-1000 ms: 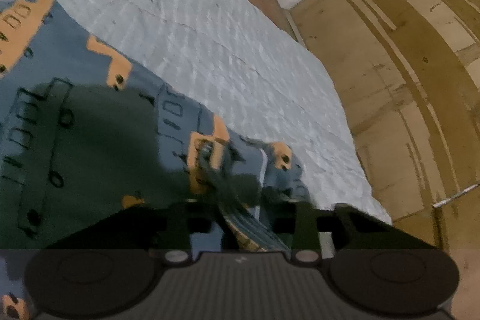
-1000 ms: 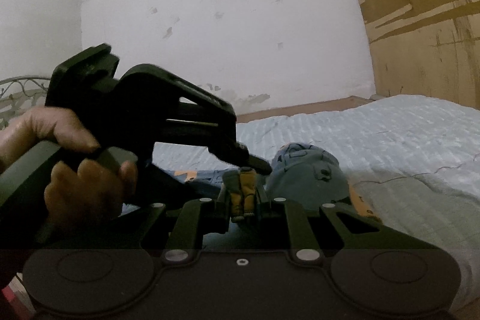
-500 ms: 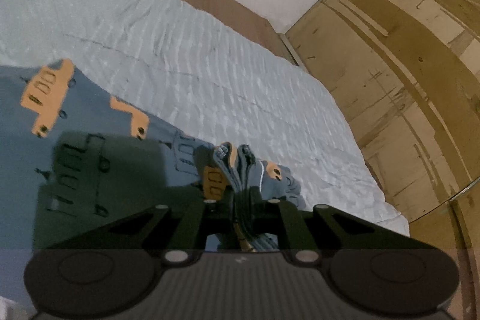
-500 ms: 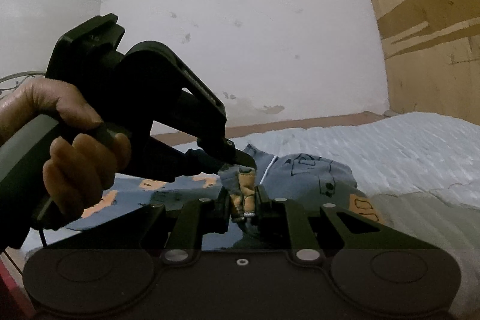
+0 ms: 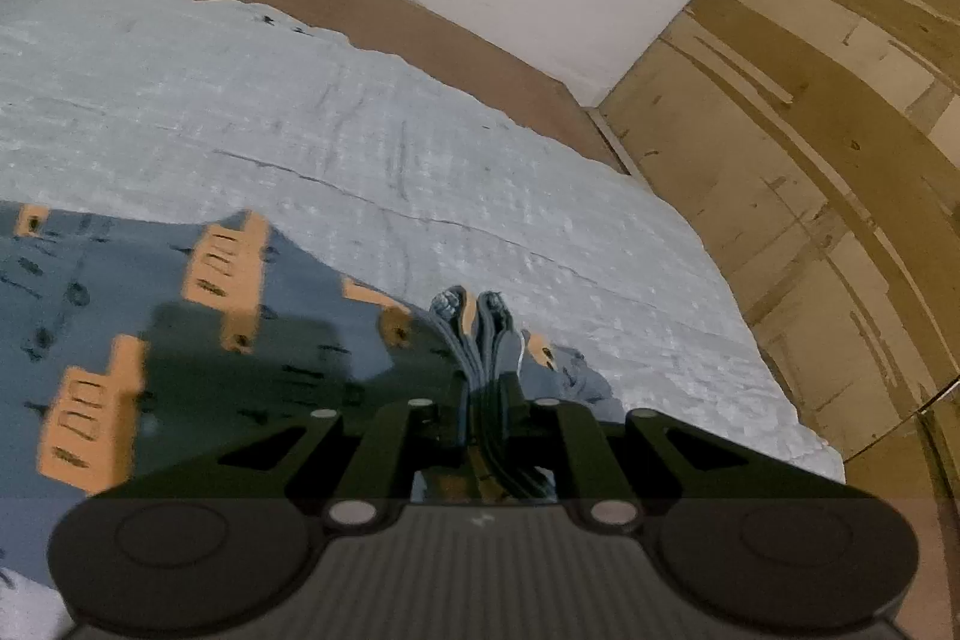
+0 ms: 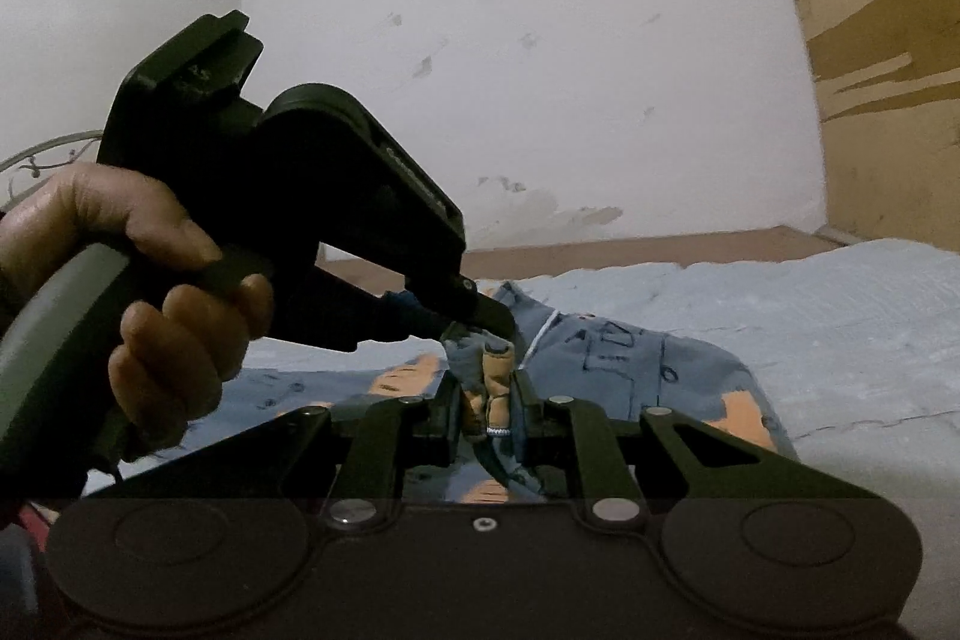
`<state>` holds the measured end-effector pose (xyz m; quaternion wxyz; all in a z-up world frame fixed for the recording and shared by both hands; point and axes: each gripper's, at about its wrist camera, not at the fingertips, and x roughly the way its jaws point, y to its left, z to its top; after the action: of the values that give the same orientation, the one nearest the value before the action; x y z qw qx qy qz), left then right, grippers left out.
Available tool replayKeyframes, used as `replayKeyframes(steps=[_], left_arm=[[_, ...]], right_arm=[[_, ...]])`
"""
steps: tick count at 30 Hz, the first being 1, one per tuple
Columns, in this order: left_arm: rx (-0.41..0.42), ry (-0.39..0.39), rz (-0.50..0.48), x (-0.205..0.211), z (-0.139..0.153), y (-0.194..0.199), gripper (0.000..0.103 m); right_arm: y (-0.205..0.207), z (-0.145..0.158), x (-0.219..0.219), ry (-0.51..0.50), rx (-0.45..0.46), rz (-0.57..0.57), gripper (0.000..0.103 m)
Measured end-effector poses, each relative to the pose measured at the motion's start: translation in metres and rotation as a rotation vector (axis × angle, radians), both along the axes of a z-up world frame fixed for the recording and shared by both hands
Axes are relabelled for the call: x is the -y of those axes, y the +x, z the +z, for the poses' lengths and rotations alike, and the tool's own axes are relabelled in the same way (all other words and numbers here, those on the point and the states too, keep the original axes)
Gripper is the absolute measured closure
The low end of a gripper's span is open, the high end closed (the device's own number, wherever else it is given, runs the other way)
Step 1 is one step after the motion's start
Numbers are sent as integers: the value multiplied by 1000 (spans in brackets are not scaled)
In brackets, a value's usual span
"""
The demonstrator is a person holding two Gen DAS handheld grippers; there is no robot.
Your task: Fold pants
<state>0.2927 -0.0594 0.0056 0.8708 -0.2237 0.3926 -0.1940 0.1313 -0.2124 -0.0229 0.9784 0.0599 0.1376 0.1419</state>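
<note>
Both grippers pinch one bunched end of the printed pants, ready to carry it over for a fold.

The left gripper (image 5: pixel 480 370) has just been closing, and its jaws are now nearly together on a gathered wad of the blue pants (image 5: pixel 180 340); the rest of the garment trails off to that claw's left, flat on the pale blue bedspread (image 5: pixel 420 148) (orange bus shapes and all). The right gripper (image 6: pixel 486 400) is likewise clamped, narrowly, on a thick fold of the same cloth, with more fabric mounded ahead and to its right. Gripping side by side probably keeps the edge straight while it is carried. The person's left hand (image 6: pixel 150 316) wraps the pistol handle up and left of the right claw, tool angled down toward the bed; the right claw points closer to level.
</note>
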Motion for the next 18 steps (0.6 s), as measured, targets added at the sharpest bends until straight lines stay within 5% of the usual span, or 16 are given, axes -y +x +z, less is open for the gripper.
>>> replayKeyframes(steps=[18], left_arm=[[-83, 62, 68, -79, -34, 2, 93]], right_arm=[[38, -9, -64, 13, -104, 145, 83]])
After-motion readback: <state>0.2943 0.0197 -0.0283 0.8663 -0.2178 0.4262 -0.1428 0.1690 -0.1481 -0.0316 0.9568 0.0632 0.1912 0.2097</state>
